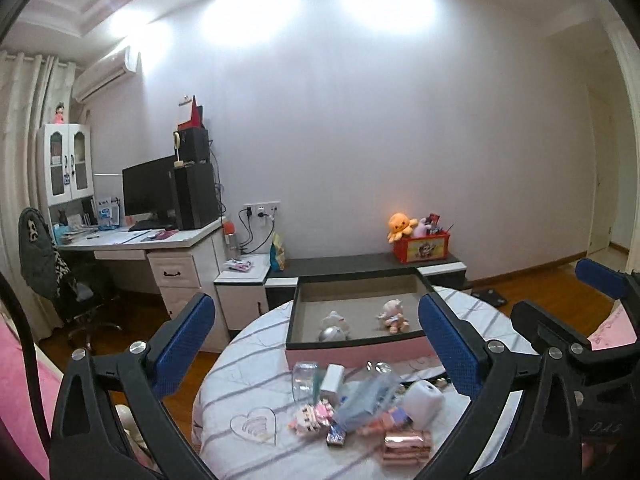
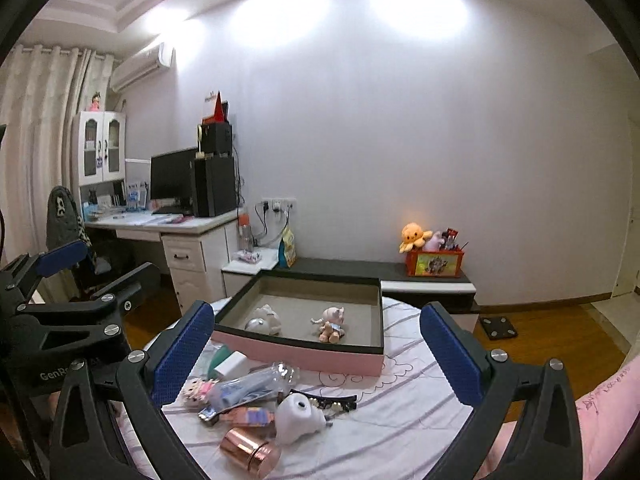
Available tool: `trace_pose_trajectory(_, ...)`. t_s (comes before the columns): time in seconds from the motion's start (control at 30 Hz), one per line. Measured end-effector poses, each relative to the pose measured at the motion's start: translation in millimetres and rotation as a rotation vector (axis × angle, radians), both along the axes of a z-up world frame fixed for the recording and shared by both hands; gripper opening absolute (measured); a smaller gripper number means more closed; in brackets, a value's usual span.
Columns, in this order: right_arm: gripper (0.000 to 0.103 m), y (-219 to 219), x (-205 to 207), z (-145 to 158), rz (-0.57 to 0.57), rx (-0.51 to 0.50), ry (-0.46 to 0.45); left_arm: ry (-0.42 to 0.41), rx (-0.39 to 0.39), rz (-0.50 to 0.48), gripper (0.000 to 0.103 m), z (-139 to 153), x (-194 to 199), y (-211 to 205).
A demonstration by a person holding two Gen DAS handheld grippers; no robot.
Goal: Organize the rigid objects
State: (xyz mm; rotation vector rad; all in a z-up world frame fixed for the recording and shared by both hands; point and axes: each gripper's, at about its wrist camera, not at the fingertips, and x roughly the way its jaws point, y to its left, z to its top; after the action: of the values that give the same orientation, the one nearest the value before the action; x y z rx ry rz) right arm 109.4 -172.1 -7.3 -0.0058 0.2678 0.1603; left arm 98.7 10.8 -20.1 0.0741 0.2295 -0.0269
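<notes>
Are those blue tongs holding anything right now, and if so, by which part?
Nothing is held. The left tongs and the right tongs both stand wide open above the table, with empty air between their pads.

"GenR" shows on the left hand-held gripper (image 2: 68, 264).

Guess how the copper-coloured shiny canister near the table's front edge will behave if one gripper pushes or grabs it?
The copper canister lies on its side on the striped cloth, so a push will probably roll it, possibly off the near edge. Its polished, mirror-like skin looks slippery for the pads. It appears rigid metal, so a firm squeeze across the round body should hold.
</notes>
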Motion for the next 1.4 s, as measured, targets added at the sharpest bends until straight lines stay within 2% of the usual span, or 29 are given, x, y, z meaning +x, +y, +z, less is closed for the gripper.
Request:
trace_pose_trajectory(0.23, 0.103, -3, -41, 8, -0.021, -0.009, -0.044, -0.033, -0.007, -0.014, 0.103, 8, -39, -5)
trace_pose_trajectory(0.47, 0.103, -5, -64, 10, -0.023, -0.015, -0.070, -0.050, -0.010, -0.010, 0.103, 12, -49, -6)
trace_pose_trajectory(1.13, 0.103, -4, -56, 5, -0.027, -0.017, -0.060, -0.030, -0.006, -0.007, 0.103, 8, -39, -9)
trace_pose_trajectory(1.3, 0.103, 1, -49, -4, -0.026, -0.028, -0.031, 0.025, -0.012, -0.018, 0.103, -9, -24, -6)
trace_pose_trajectory(1.4, 0.103, 3, -40, -15, -0.021, -0.033, 0.004, 0.093, -0.023, -0.028, 0.103, -28, -9, -4)
